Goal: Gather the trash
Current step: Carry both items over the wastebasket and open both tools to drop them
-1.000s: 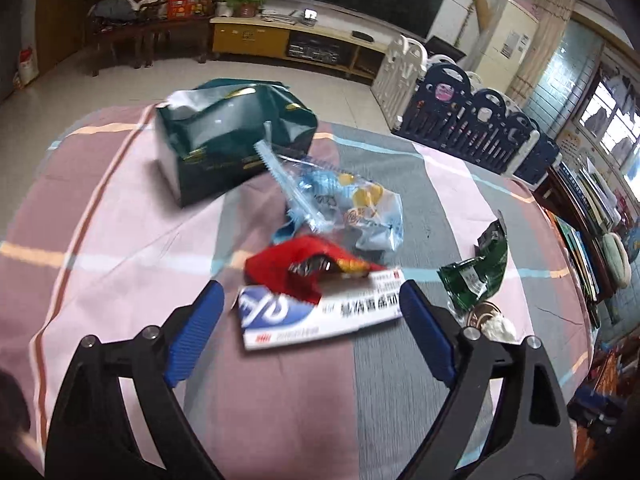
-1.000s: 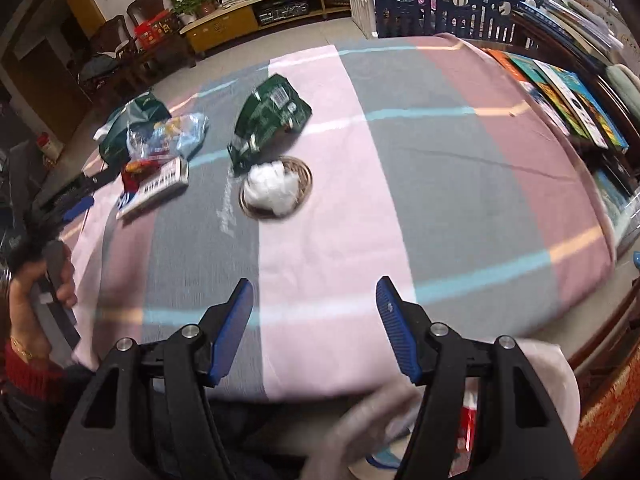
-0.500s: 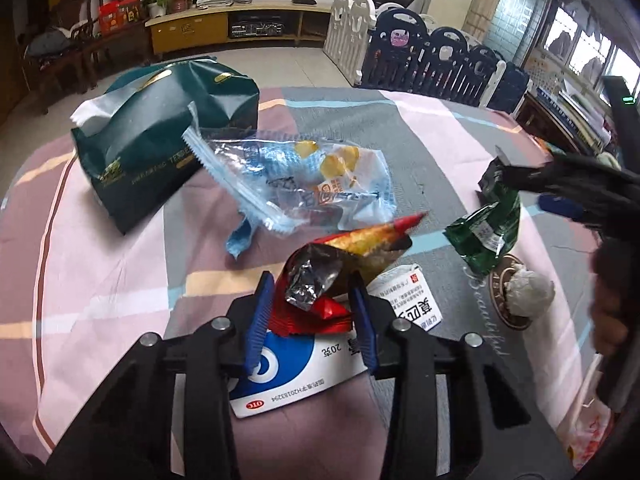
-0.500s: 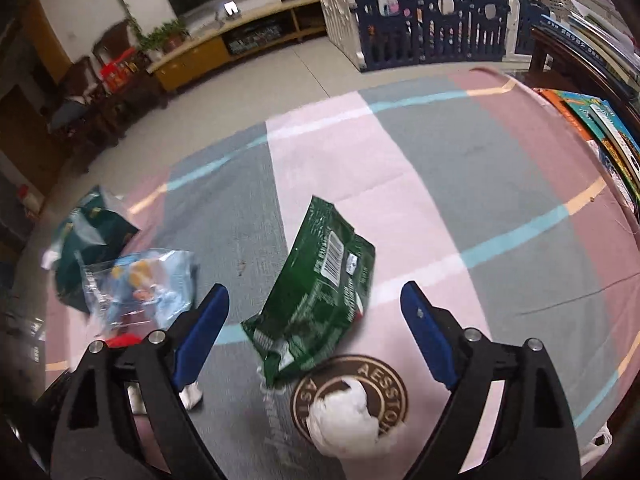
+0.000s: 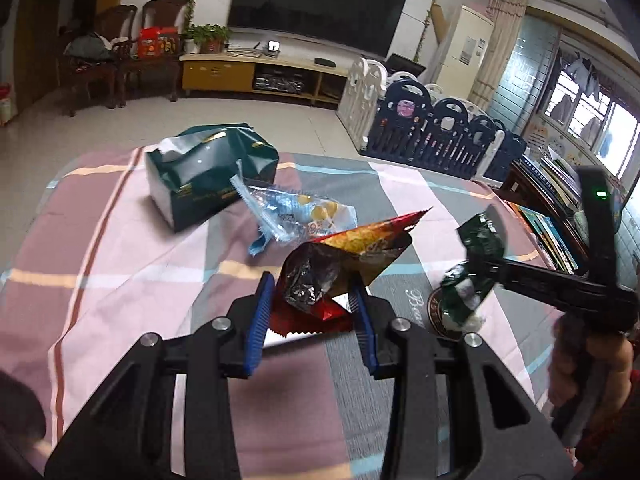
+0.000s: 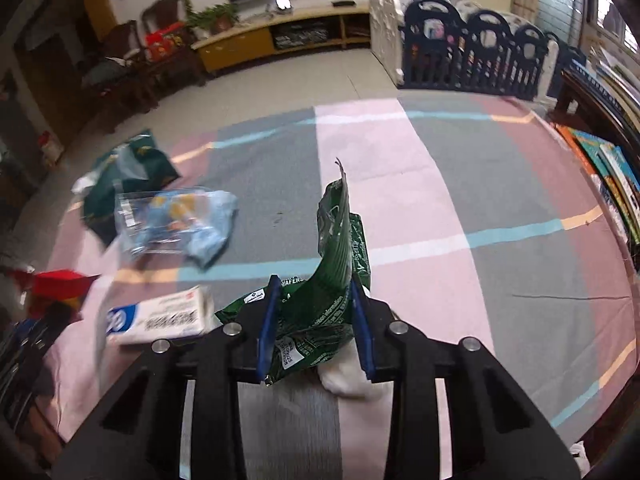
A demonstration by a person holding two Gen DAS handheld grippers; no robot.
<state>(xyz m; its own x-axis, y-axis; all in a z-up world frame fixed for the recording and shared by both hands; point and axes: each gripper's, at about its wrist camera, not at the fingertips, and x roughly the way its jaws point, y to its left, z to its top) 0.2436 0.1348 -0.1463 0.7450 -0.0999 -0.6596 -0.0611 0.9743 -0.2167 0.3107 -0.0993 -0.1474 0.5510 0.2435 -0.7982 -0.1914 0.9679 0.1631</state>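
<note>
Left gripper [image 5: 312, 312] clamped on crinkly red wrapper [image 5: 344, 264], foil lining showing, long axis pointing up and away from the table [image 5: 120, 264]. Right gripper [image 6: 314, 320], just closed, clamped on glossy green wrapper [image 6: 332, 272], curling upright between the pads. Left on the striped cloth: flat white box [image 6: 160, 316] just below the left gripper, clear blue bag [image 5: 296, 216] and dark green bag [image 5: 200, 184] beyond it, both nearer the left; crumpled white wad [image 6: 344, 376] under the right.

Crumpled red wrapper [image 5: 320, 280] and green wrapper [image 6: 320, 312], each pinched upright
</note>
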